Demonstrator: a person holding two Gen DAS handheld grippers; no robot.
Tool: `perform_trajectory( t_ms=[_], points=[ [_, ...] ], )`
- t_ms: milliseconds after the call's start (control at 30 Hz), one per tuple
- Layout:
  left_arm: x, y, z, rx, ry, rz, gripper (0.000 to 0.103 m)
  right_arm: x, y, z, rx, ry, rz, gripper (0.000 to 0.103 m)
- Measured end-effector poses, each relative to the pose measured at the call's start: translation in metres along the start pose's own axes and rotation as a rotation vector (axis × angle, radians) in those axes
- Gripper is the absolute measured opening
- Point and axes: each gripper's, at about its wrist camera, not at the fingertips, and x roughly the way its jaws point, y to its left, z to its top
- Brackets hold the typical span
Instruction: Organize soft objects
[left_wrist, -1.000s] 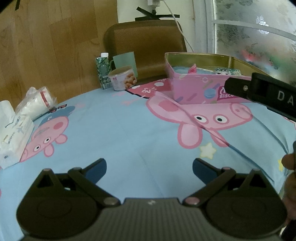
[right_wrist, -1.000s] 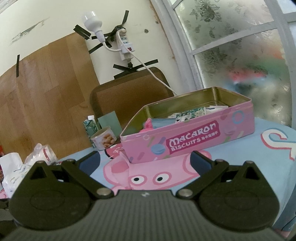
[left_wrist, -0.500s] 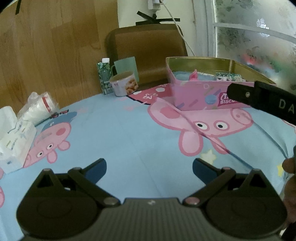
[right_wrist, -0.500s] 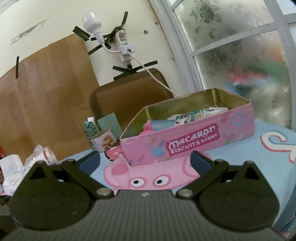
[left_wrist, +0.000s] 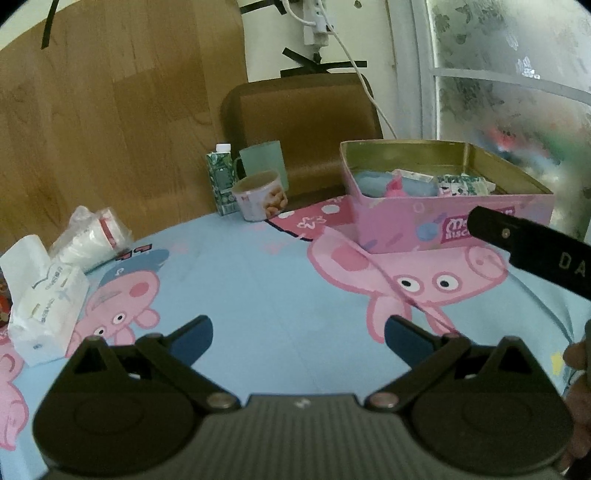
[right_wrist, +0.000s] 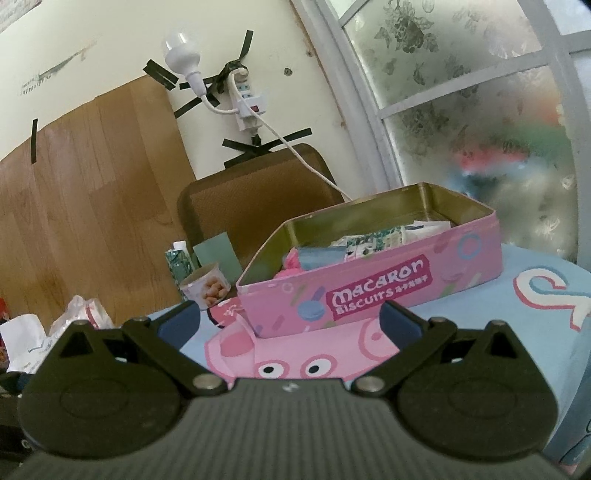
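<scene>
Left wrist view | left tongs (left_wrist: 297, 332) wide, empty | right tongs (right_wrist: 290, 319) wide, empty | soft packets in pink tin (left_wrist: 406, 221) on counter (left_wrist: 258, 280) | step: between picks | next: likely tissue pack (left_wrist: 44, 302), far left

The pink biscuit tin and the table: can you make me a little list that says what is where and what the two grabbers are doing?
tin: pink biscuit tin, lid off, on the cartoon tablecloth
inside tin: blue and pink soft things, plus small printed packets
behind, left of tin: snack cup, green carton, green mug
far left: tissue pack, plastic bag of cups
left gripper: fingers open, holding nothing
right gripper: fingers open, holding nothing, facing the tin
</scene>
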Motion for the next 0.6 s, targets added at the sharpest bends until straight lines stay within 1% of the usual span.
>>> perform_trajectory(
  t_ms=[233,600],
  points=[
    [-0.0045,0.0001,0.0031,-0.004,-0.015,0.009,0.103,-0.0028,-0.0024,0.0021,0.005,-0.014,-0.003,0.103],
    [-0.0081,0.0001,0.004,-0.008,-0.017,-0.014,0.103,-0.0064,-0.0008,0.0046,0.002,-0.027,0.004,0.103]
  ],
)
